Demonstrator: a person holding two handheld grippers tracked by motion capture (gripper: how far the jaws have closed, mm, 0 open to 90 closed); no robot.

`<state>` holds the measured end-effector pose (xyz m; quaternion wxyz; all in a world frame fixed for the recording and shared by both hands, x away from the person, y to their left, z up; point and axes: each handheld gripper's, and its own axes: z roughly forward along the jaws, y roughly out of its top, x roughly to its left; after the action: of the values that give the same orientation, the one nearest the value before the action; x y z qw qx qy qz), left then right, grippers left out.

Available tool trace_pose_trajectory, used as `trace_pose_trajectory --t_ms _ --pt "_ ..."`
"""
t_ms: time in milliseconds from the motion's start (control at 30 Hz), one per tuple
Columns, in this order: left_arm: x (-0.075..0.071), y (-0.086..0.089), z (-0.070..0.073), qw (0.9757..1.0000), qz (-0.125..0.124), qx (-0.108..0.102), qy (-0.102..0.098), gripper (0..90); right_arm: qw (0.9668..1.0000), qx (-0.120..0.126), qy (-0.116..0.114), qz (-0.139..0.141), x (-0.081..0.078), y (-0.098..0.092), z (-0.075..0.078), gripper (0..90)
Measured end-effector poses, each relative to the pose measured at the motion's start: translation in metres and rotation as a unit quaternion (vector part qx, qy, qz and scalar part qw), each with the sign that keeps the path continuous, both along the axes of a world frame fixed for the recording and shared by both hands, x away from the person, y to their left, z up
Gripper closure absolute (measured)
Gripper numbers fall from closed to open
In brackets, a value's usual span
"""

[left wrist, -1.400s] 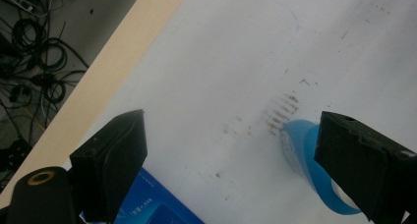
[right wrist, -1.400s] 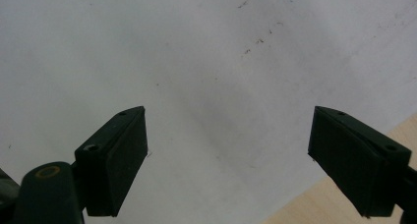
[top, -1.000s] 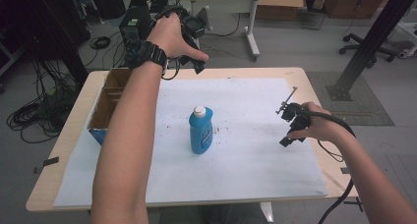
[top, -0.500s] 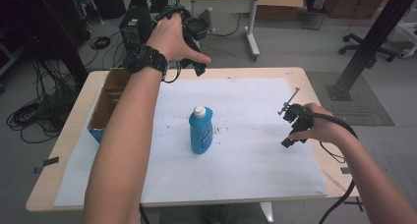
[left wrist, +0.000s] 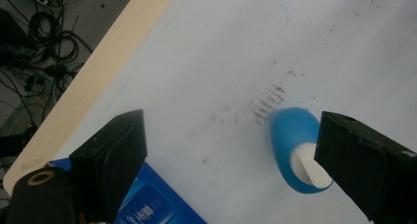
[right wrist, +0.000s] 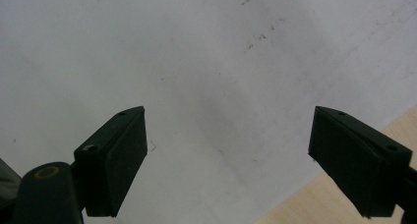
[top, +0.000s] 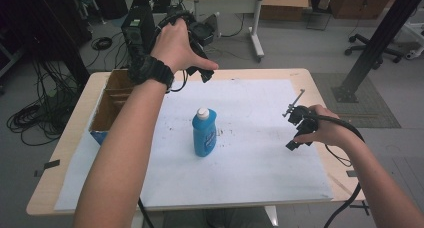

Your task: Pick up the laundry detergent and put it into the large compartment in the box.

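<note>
A blue bottle (top: 204,134) with a white cap stands upright on the white paper (top: 260,168), near the table's middle. My left gripper (top: 206,74) is held high over the far side of the table. The left gripper view looks down on the bottle (left wrist: 291,135) from above, and the left gripper (left wrist: 231,135) is open with nothing between its jaws. My right gripper (top: 295,129) hovers over the right part of the paper. In its own view the right gripper (right wrist: 228,130) is open above bare paper (right wrist: 196,62).
An open cardboard box (top: 112,100) sits at the table's left edge with a blue carton (left wrist: 147,204) at its near corner. The wooden table edge (right wrist: 314,204) lies close to the right gripper. Cables, a desk and chairs stand on the floor beyond.
My left hand has drifted slightly nearer with its gripper. The right hand and the bottle have stayed where they were.
</note>
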<state>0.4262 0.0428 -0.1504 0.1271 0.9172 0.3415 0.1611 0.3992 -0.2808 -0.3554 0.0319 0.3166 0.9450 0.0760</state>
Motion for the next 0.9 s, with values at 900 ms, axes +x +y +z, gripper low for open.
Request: trace_pose_trajectory --t_ms 900 --pt "-0.024 -0.012 -0.038 0.9996 0.005 0.011 0.025 12.4 1.0 -0.002 -0.001 -0.002 -0.002 0.003 -0.001 14.5"
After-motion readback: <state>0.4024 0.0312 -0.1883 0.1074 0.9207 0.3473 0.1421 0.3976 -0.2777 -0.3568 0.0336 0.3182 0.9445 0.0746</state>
